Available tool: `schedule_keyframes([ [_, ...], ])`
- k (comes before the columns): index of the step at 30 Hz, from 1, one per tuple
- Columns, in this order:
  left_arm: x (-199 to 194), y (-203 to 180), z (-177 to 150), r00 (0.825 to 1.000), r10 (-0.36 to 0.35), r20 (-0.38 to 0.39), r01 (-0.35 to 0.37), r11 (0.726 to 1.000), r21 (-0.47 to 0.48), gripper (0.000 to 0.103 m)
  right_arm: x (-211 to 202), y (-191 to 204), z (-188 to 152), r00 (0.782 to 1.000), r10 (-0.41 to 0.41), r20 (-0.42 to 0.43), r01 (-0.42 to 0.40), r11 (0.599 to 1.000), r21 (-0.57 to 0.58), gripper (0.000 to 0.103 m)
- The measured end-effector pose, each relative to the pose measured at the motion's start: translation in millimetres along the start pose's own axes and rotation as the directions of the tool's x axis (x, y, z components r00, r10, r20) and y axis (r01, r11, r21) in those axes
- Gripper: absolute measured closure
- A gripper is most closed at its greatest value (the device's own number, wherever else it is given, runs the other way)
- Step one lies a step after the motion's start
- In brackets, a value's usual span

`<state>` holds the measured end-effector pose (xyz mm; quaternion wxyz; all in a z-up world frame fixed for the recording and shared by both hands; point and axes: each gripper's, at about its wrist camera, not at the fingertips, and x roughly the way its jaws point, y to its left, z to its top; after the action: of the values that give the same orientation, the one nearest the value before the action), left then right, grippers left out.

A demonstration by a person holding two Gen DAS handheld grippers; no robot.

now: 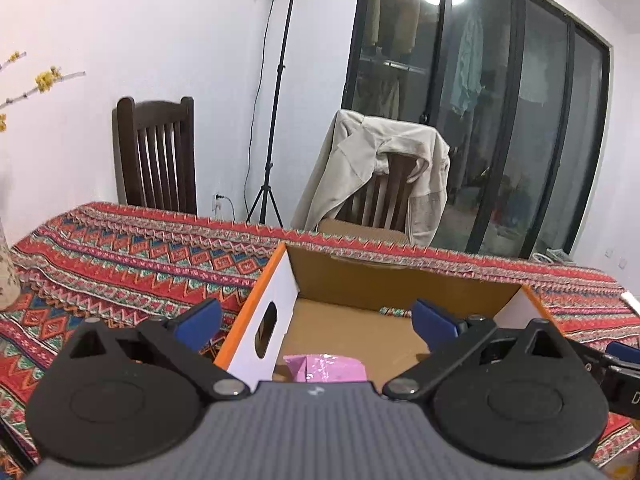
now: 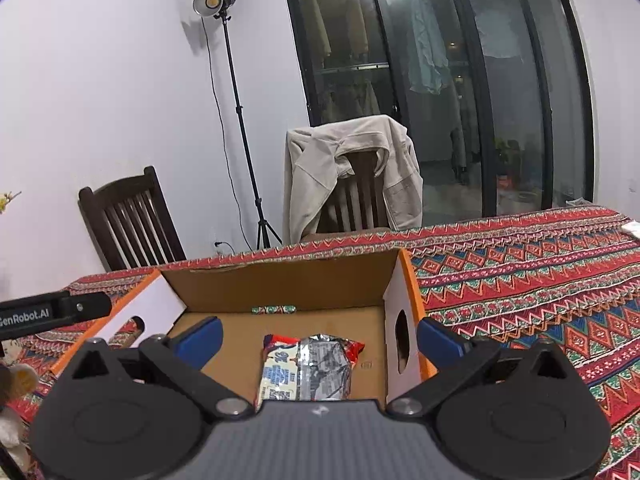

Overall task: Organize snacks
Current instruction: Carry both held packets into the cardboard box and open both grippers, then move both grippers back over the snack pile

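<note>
An open cardboard box (image 1: pixel 400 280) with orange edges and white side flaps stands on the patterned tablecloth. My left gripper (image 1: pixel 318 322) hangs over its near left part, jaws wide open and empty. Below it a pink packet (image 1: pixel 326 368) lies on the box floor. My right gripper (image 2: pixel 320 338) is over the same box (image 2: pixel 280 280) toward its right side, jaws also wide open. A silver, red and white snack packet (image 2: pixel 306 364) lies on the box floor beneath it, free of the blue fingers (image 2: pixel 200 340).
The left gripper's side (image 2: pixel 52 312) shows at the left edge of the right wrist view. Two dark wooden chairs (image 1: pixel 158 156) stand behind the table, one draped with a beige jacket (image 1: pixel 376 172). A light stand (image 2: pixel 240 120) and glass doors are further back.
</note>
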<state>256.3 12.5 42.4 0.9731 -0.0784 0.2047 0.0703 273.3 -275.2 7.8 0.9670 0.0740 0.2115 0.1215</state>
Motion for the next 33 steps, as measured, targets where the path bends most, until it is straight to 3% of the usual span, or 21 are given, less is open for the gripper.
schedule_keyframes([
  [8,-56.8,-7.6,16.8,0.998,-0.011,0.055,0.009,1.000,0.026,0.000,-66.3,5.5,17.8,0.993,0.017,0.120,-0.015,1.000,-0.021,0.000],
  [17,-97.2,1.9,0.7,0.999,-0.043,0.023,0.041,0.998,0.054,0.000,-118.8,-15.1,11.4,0.992,0.060,0.112,-0.060,0.998,0.003,0.000],
  [26,-113.7,29.0,-49.1,0.998,-0.017,-0.058,0.020,0.999,0.043,0.000,-129.4,-32.0,-41.1,0.999,0.043,-0.013,-0.043,0.999,-0.027,0.000],
  [33,-121.3,56.6,-93.4,0.993,0.030,-0.118,-0.025,0.999,0.043,0.000,-135.1,-39.5,-82.0,0.991,0.062,-0.119,-0.068,0.997,-0.042,0.000],
])
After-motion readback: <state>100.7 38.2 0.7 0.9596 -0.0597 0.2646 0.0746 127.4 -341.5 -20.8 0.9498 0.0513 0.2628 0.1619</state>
